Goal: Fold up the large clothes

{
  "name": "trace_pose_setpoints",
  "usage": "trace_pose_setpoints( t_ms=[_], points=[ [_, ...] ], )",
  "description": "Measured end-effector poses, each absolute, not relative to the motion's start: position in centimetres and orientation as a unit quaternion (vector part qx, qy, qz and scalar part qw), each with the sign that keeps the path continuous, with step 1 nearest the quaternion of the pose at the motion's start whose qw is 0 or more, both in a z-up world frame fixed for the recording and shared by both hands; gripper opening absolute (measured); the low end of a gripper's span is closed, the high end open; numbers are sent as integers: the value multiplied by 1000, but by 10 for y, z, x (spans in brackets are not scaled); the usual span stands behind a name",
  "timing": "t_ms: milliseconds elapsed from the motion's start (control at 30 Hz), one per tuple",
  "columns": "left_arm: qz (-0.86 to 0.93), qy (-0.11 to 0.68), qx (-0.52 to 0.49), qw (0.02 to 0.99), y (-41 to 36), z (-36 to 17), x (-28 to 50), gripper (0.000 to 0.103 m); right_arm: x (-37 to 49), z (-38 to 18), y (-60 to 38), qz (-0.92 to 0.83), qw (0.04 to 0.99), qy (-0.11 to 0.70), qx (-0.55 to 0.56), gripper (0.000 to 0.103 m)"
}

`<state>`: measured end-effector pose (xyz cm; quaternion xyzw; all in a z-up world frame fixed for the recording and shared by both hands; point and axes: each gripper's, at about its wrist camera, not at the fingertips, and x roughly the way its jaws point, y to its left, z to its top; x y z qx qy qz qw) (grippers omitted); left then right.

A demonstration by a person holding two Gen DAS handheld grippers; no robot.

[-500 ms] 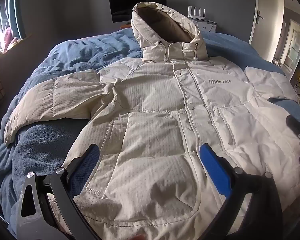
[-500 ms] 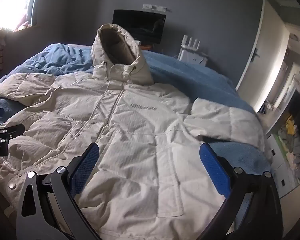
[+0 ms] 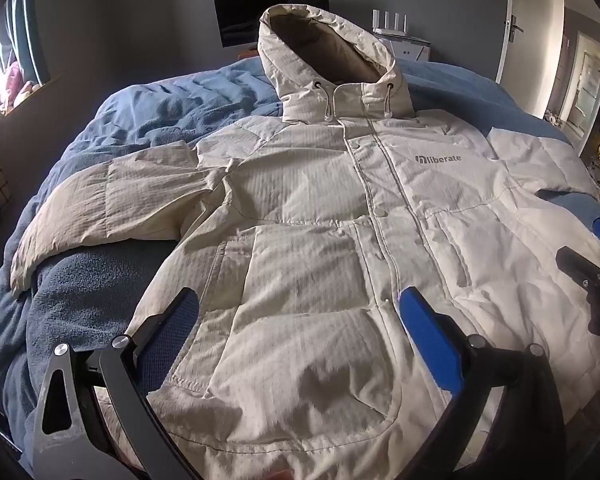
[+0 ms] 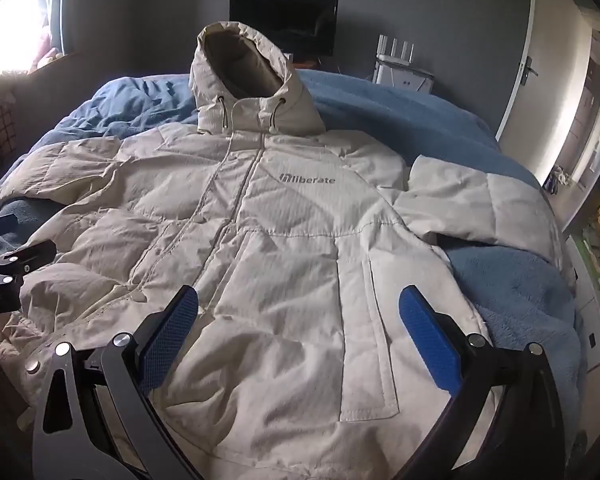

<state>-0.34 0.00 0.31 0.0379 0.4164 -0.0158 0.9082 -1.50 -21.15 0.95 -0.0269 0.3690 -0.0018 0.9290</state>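
A large cream hooded puffer jacket [image 3: 320, 208] lies front-up and zipped on a bed, hood [image 3: 324, 60] propped at the far end, sleeves spread to both sides. It also shows in the right wrist view [image 4: 284, 240]. My left gripper [image 3: 300, 320] is open and empty, hovering over the jacket's lower left front near the hem. My right gripper [image 4: 300, 320] is open and empty over the lower right front by the pocket. The right gripper's tip shows at the right edge of the left wrist view [image 3: 592, 276]; the left gripper shows at the left edge of the right wrist view [image 4: 8, 264].
A blue fleece blanket [image 3: 148, 116] covers the bed. A dark monitor [image 3: 272, 10] and a white router [image 3: 396, 28] stand by the grey far wall. A window [image 4: 8, 28] is at the left, a door [image 4: 536, 68] and cluttered shelves at the right.
Both grippers have shifted slightly over the jacket's lower part; the views are nearly the same. The jacket has not moved and both grippers stay open.
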Motion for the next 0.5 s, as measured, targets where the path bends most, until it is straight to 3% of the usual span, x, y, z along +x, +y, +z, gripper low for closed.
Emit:
trace_pose_setpoints(
  t_ms=[500],
  points=[
    [-16, 417, 43, 908, -2, 1, -1, 97, -8, 1, -217, 0, 921, 390, -15, 97]
  ],
)
